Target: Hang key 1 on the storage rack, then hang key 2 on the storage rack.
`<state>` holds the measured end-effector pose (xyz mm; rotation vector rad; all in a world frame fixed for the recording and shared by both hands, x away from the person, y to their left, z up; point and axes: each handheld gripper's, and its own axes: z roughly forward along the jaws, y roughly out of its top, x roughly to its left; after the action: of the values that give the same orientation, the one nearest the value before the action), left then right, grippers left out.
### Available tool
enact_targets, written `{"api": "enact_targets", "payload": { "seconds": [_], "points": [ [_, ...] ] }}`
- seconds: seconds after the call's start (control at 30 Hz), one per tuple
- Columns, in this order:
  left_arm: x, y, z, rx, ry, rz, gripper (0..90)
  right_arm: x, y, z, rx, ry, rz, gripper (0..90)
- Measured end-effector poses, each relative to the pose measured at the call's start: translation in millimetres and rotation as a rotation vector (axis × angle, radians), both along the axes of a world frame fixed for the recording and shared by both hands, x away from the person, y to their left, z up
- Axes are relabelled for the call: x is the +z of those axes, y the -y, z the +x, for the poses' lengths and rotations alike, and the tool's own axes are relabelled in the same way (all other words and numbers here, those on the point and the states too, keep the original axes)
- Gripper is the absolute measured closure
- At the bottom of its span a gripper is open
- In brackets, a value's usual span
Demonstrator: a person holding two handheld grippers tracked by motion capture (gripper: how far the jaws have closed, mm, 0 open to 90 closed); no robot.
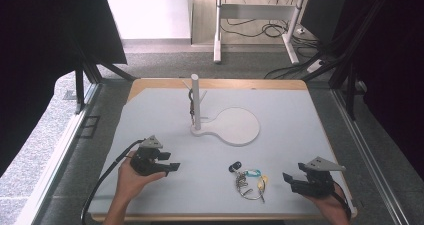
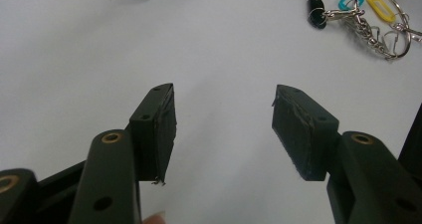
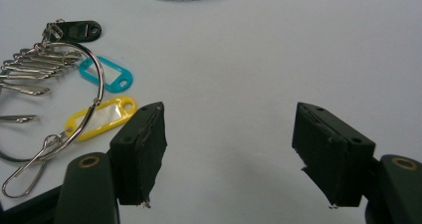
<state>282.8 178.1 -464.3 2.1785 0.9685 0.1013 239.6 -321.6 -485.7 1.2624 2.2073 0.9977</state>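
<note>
A bunch of key rings point(image 1: 247, 180) with black, teal and yellow tags lies on the white table near the front, between my two grippers. My left gripper point(image 1: 172, 167) is low over the table to the left of the bunch, its jaws open and empty. In the left gripper view the bunch point(image 2: 373, 20) lies far ahead at the upper right of the open left gripper point(image 2: 224, 129). My right gripper point(image 1: 287, 179) sits to the right of the bunch, open and empty. In the right gripper view the yellow tag point(image 3: 99, 119) lies just beside the left jaw of the right gripper point(image 3: 229, 149).
A white stand point(image 1: 196, 105) with an upright post and a round flat base point(image 1: 240, 127) rises at the middle of the table, and a dark chain-like item point(image 1: 191, 105) hangs on the post. Black frame legs and cables lie beyond the table's far edge.
</note>
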Motion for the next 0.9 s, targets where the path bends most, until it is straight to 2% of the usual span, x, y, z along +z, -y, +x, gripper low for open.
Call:
{"api": "enact_targets", "payload": {
  "seconds": [0.07,0.2,0.27,0.4,0.57,0.73,0.9],
  "points": [
    [-0.4,-1.6,-1.4,0.004,0.000,-0.012,43.2,0.0,-1.8,0.3,0.003,0.006,-0.006,29.7],
    [0.8,-5.4,-3.9,0.018,0.008,0.002,42.2,1.1,-6.2,0.6,0.019,0.017,-0.014,29.7],
    [2.9,-6.3,-5.2,0.031,0.012,-0.017,42.2,1.9,-9.1,0.8,0.029,0.026,-0.016,29.8],
    [3.5,-8.8,-7.3,0.031,0.019,0.005,42.1,2.9,-16.2,4.1,0.060,0.019,-0.021,32.3],
    [4.5,-8.9,-12.9,0.000,0.014,-0.011,41.5,9.9,-28.8,17.1,0.095,-0.023,-0.054,36.6],
    [10.0,-12.8,-15.9,-0.001,0.017,-0.067,41.2,25.4,-41.8,31.0,0.154,-0.061,-0.092,42.7],
    [10.9,-14.9,-16.7,-0.017,0.018,-0.058,40.7,31.6,-54.0,43.6,0.193,-0.128,-0.116,48.2]
  ]
}}
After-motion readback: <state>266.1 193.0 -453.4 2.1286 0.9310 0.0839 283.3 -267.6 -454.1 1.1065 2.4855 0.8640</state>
